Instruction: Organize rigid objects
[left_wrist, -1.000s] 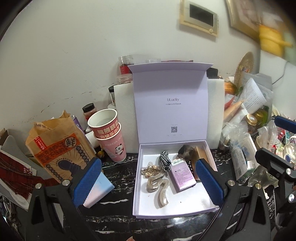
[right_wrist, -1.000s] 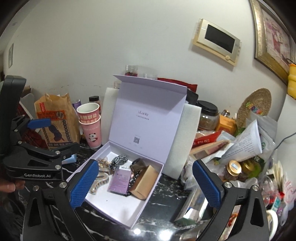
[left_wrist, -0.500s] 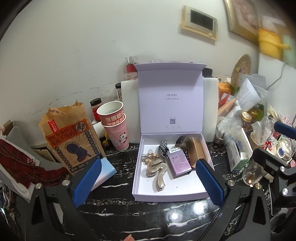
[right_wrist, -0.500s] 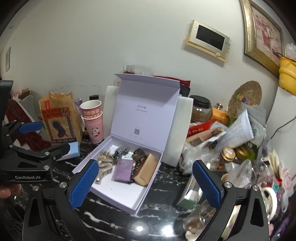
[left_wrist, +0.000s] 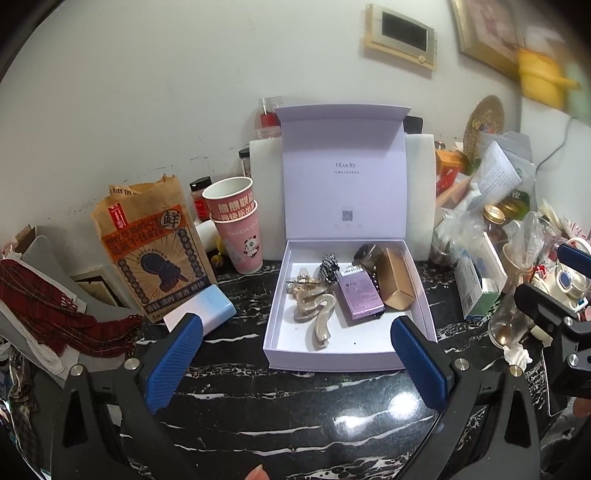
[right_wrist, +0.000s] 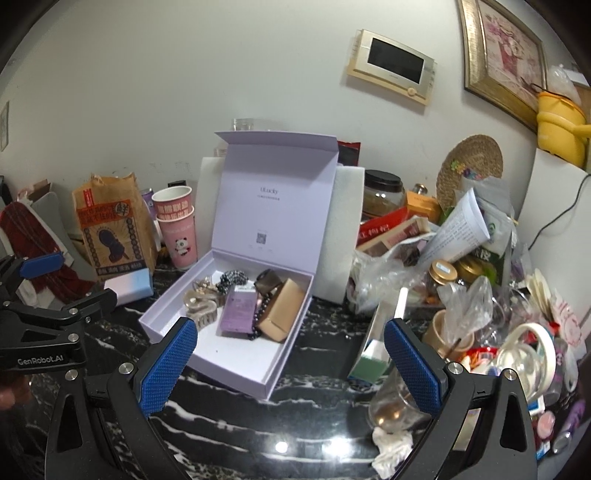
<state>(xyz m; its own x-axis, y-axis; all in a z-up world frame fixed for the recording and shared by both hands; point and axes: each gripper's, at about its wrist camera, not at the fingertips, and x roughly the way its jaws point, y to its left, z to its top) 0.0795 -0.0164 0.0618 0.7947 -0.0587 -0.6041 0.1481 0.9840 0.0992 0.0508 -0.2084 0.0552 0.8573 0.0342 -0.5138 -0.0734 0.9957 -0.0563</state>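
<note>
Left wrist view: left claw (left_wrist: 293, 363) spread wide, nothing between its blue pads, held above black marbled surface (left_wrist: 295, 406) just in front of lilac gift box (left_wrist: 332, 360). Box lid stands upright at rear, leaning on white foam sheet (left_wrist: 419, 192).

Box contents, left to right: small gold clip (left_wrist: 303, 283) at back-left; wavy champagne hair claw (left_wrist: 317, 314) in front of it, w/ black-white scrunchie (left_wrist: 330, 266) behind; purple carton (left_wrist: 360, 295) mid; dark beads along its right edge; gold carton (left_wrist: 395, 284) on right, tilted; brownish clip (left_wrist: 366, 254) at the back. All lie inside box; front third of tray bare.

Outside box, left: pale blue-white power bank (left_wrist: 207, 312) flat on surface, brown paper bag (left_wrist: 151, 251) upright behind it, two stacked paper cups (left_wrist: 236, 221) beside box.

Right wrist view: right claw (right_wrist: 290, 365) also released, empty, over surface at box's front-right corner. Green-white carton (right_wrist: 373, 354) and clear glass (right_wrist: 391, 402) sit near its right pad; clutter pile to the right. Left claw's body seen at left edge, apart from box.
</note>
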